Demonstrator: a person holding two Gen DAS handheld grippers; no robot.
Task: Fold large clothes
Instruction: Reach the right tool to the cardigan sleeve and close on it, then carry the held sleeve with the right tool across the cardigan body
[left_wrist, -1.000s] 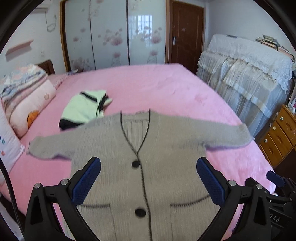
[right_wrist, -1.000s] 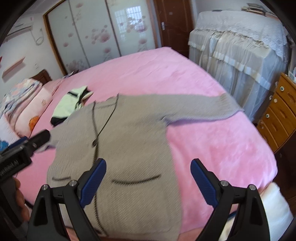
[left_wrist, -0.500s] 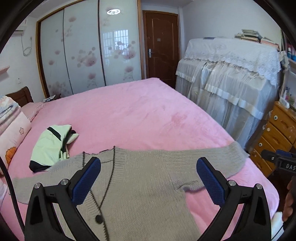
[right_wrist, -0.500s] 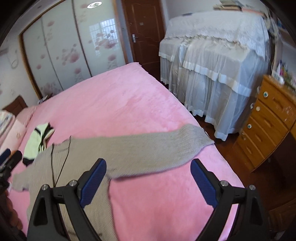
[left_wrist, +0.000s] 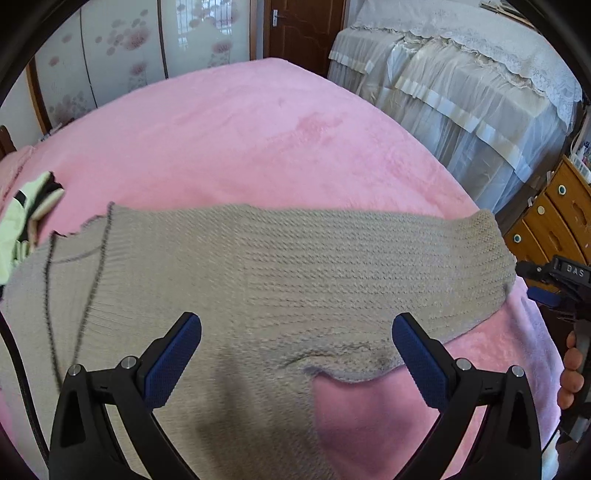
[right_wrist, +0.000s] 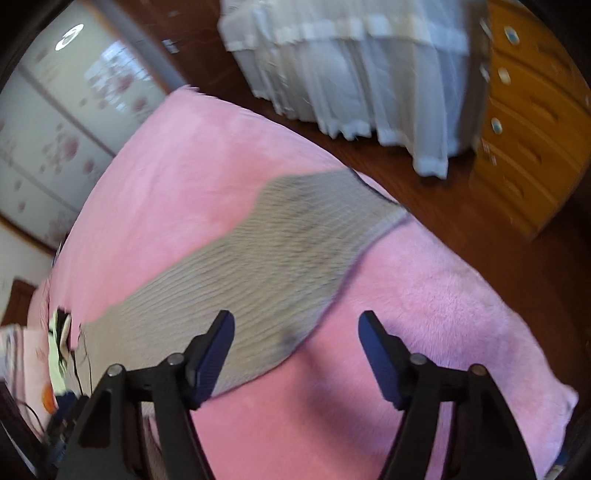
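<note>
Grey cardigan (left_wrist: 258, 280) lies flat on the pink bed (left_wrist: 258, 129), one sleeve (right_wrist: 295, 243) stretched toward the bed's edge. Left gripper (left_wrist: 295, 347) hovers over the armpit area, jaws wide apart, empty. Right gripper (right_wrist: 295, 343) hovers above the sleeve, jaws apart, empty. Green garment (left_wrist: 18, 229) lies beside the collar.

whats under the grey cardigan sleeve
The grey cardigan lies spread on the pink blanket, which shows all around its sleeve. Whatever is directly beneath the knit is covered and cannot be seen.
</note>
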